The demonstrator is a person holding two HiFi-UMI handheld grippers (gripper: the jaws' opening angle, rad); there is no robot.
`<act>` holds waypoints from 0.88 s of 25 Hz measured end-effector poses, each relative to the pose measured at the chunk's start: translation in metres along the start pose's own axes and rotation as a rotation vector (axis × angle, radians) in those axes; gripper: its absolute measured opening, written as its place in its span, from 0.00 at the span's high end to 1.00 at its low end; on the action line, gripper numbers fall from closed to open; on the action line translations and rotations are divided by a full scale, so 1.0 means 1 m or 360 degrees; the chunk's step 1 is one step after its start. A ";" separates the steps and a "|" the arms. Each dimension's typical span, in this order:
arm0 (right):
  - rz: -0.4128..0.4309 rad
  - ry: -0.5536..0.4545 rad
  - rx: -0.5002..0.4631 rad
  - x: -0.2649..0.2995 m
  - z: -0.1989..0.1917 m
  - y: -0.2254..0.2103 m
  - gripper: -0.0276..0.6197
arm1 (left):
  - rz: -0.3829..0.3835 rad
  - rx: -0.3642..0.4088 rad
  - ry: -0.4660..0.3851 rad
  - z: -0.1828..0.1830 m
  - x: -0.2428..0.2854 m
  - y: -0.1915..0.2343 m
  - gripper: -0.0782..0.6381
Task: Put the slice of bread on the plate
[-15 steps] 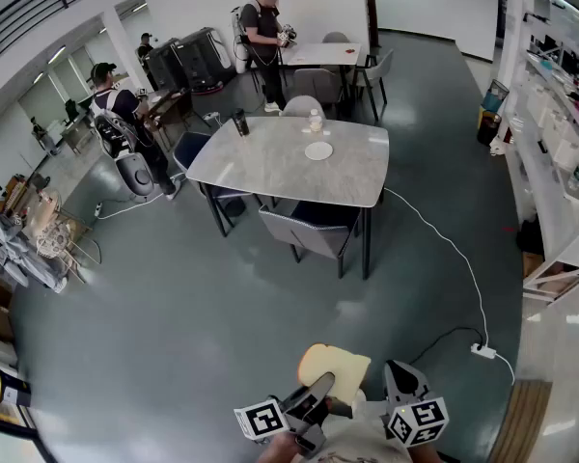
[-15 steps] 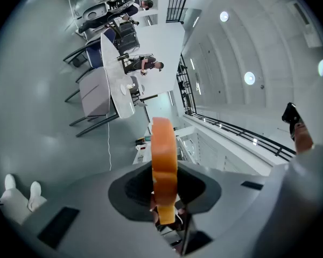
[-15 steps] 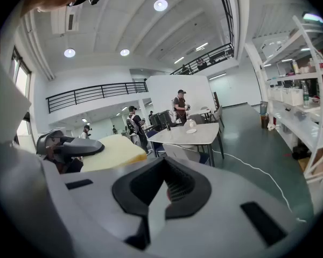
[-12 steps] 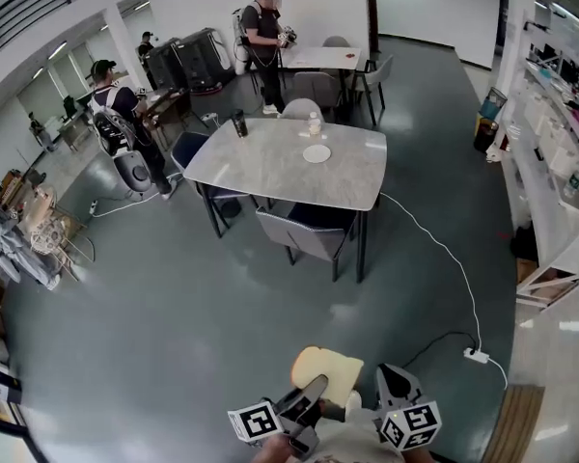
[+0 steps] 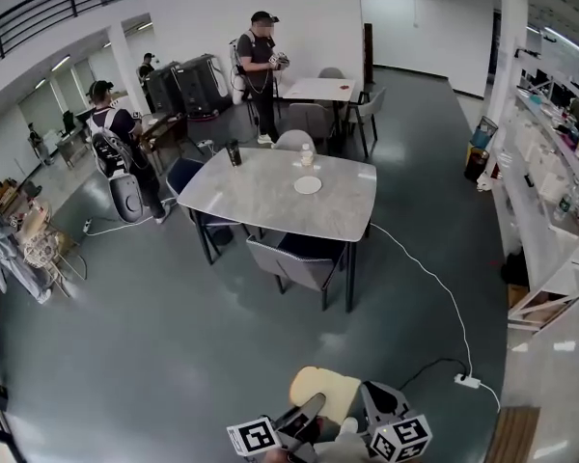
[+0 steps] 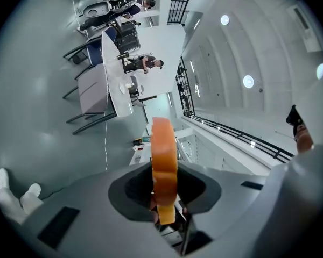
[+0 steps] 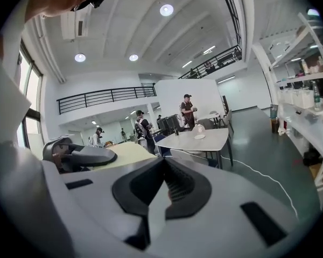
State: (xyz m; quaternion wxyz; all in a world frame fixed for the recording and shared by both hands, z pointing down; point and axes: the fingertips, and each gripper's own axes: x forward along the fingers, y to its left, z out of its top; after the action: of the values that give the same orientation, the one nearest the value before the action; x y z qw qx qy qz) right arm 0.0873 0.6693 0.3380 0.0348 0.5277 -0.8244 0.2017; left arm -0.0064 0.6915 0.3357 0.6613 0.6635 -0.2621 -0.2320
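While bread (image 6: pixel 163 141) stands pinched between our left gripper (image 6: pixel 164 171)'s fingers (image 6: pixel 86 208), our right gripper (image 7: pixel 162 163) is closed, empty; table (image 5: pixel 256 196) now sits lower in view.

Bright, even indoor light from round ceiling lamps (image 7: pixel 166 9), strong fisheye curvature, black vignetted corners, soft foreground.

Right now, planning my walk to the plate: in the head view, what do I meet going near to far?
Slice of bread in the left gripper → grey chair → table → white plate → standing person.
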 end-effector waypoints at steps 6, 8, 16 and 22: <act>0.0036 0.0019 0.0026 0.000 0.009 -0.029 0.95 | 0.0010 0.0120 0.0021 -0.002 0.032 -0.003 0.75; 0.0049 0.0011 0.0048 -0.001 0.013 -0.039 0.95 | 0.0043 0.0237 0.0039 -0.001 0.039 -0.003 0.75; 0.0120 0.0051 0.0033 0.008 0.007 -0.069 0.95 | 0.0014 0.0026 -0.0105 -0.004 0.062 0.003 0.75; 0.0124 0.0122 0.0094 0.033 0.003 -0.082 0.95 | 0.0048 -0.0018 -0.0136 0.020 0.083 0.021 0.75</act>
State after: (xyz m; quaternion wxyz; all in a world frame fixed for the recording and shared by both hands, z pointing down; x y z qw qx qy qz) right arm 0.1463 0.6104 0.3685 0.0429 0.4880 -0.8360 0.2472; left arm 0.0420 0.6220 0.3596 0.6566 0.6452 -0.2988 -0.2517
